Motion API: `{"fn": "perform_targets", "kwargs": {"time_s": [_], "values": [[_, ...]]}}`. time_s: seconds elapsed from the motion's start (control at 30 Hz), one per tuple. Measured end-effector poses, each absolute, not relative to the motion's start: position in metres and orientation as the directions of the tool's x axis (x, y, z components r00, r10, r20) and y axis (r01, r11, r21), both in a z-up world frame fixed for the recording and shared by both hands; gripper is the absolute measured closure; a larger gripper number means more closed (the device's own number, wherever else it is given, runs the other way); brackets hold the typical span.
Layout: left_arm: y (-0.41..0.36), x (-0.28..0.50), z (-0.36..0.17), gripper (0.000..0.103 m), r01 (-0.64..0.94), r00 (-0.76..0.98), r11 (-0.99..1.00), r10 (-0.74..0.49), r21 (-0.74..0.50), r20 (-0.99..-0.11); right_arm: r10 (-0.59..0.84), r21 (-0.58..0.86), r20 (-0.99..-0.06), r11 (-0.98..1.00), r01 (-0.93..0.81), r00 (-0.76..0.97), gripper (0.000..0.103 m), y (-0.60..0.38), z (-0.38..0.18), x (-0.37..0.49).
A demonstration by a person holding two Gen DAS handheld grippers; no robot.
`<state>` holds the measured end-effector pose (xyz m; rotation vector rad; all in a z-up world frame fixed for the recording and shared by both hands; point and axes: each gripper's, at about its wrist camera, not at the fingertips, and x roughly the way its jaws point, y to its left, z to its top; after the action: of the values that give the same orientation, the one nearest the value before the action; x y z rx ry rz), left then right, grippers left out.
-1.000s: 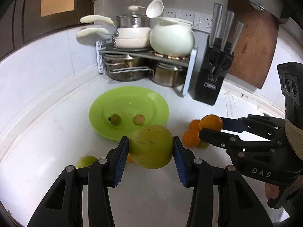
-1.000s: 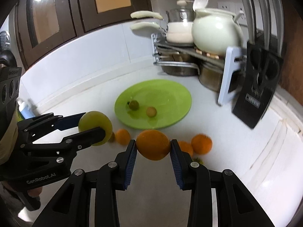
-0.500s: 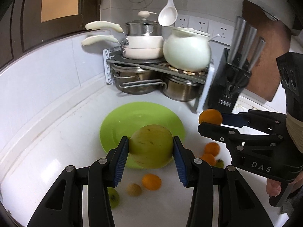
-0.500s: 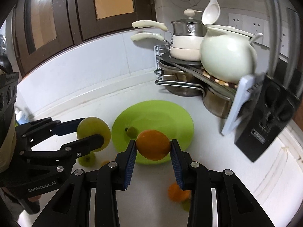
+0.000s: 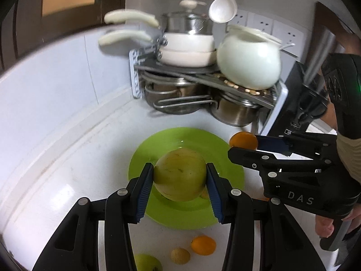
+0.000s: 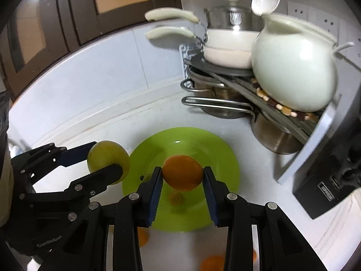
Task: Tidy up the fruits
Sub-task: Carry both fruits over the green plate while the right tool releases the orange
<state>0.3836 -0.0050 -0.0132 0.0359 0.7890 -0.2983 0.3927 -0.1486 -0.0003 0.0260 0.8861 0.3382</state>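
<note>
Here the white table [image 5: 67, 158] curves around a corner, with a metal rack [image 5: 203, 79] of pots standing at the back. On the rack sit a round white pot [image 5: 248, 61] and a pair of white pans [image 5: 187, 49], and steel pots [image 6: 275, 135] are stored underneath. A black knife block [image 6: 327, 169] stands just to the right of the rack. A green plate [image 5: 185, 212] lies on the table in front of the rack. The left tool [image 5: 179, 180] hangs over the plate, its blue pads pressed on either side of a large yellow-green fruit [image 5: 180, 174]. The right tool [image 6: 182, 178] is also above the plate and grips an orange [image 6: 182, 172] between its pads. Nearer than the plate, loose on the table, lie a small orange [image 5: 203, 245], a little brownish-yellow fruit [image 5: 180, 255] and a green fruit [image 5: 147, 263] at the picture's lower edge. A white spoon [image 5: 223, 9] hangs on the wall above the pots.
</note>
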Motion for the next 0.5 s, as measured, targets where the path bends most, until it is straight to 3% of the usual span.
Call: {"fn": "perform_targets", "kwargs": {"time_s": [0.5], "values": [[-0.003,0.454,-0.06,0.057,0.25,0.54,0.964,-0.22,-0.095,-0.813,0.269,0.18,-0.869,0.954,-0.241,0.414,0.066,-0.141,-0.053,0.463]]}}
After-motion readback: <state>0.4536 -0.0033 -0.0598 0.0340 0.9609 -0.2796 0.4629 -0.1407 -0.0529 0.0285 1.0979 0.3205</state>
